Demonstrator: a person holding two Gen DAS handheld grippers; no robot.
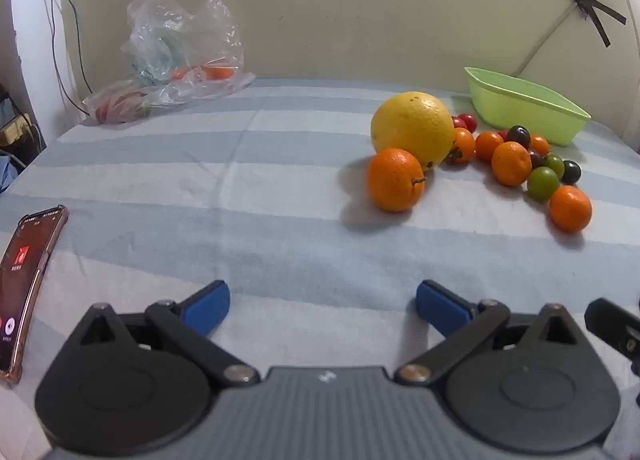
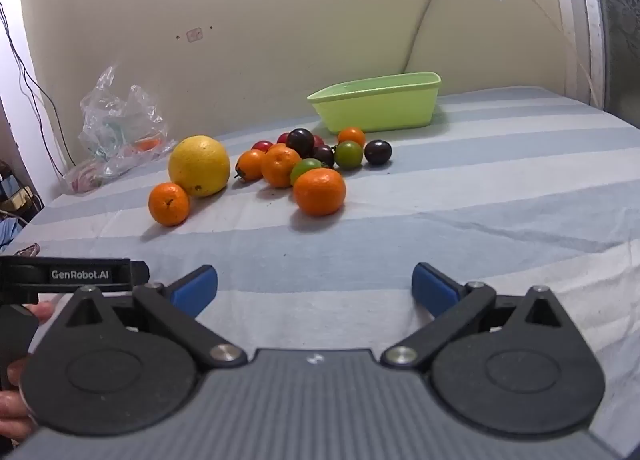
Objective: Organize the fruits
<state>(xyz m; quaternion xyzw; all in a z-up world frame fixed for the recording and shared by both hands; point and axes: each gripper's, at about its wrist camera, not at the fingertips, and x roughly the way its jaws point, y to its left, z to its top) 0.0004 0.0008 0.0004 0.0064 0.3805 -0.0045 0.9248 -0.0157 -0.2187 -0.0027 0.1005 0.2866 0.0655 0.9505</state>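
Observation:
A pile of fruit lies on the blue-and-white striped cloth. A big yellow citrus sits at its left, with an orange tangerine in front of it. More tangerines, green tomatoes and dark and red cherry tomatoes cluster to the right. Behind them stands an empty light-green tub. My left gripper is open over bare cloth, well short of the fruit. My right gripper is open too, nothing between its blue pads.
A crumpled clear plastic bag with some fruit inside lies at the back left by the wall. A phone in a clear case rests at the left edge. The other gripper's handle and a hand show at the right wrist view's left.

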